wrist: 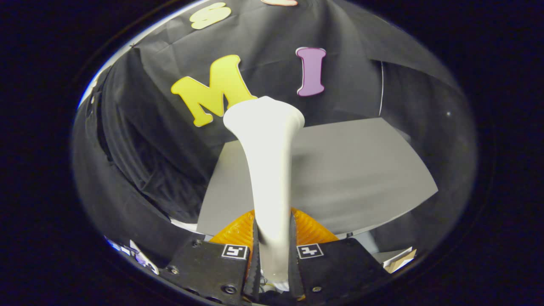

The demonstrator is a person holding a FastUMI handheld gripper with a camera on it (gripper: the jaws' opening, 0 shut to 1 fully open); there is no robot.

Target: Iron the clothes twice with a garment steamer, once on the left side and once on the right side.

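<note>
Hand-held gripper (273, 250) clamped on steamer (270, 170) handle, head raised over grey surface (361, 178). Best kept firmly gripped, head turned flat toward dark cloth (140, 170), then drawn slowly down one side.

Your gripper (272, 250) is clamped tight right now, both fingers (255, 255) pressing in from either side on the white steamer handle (270, 170), which runs up between them and flares at the top. Fingers sit close and roughly parallel.
</note>
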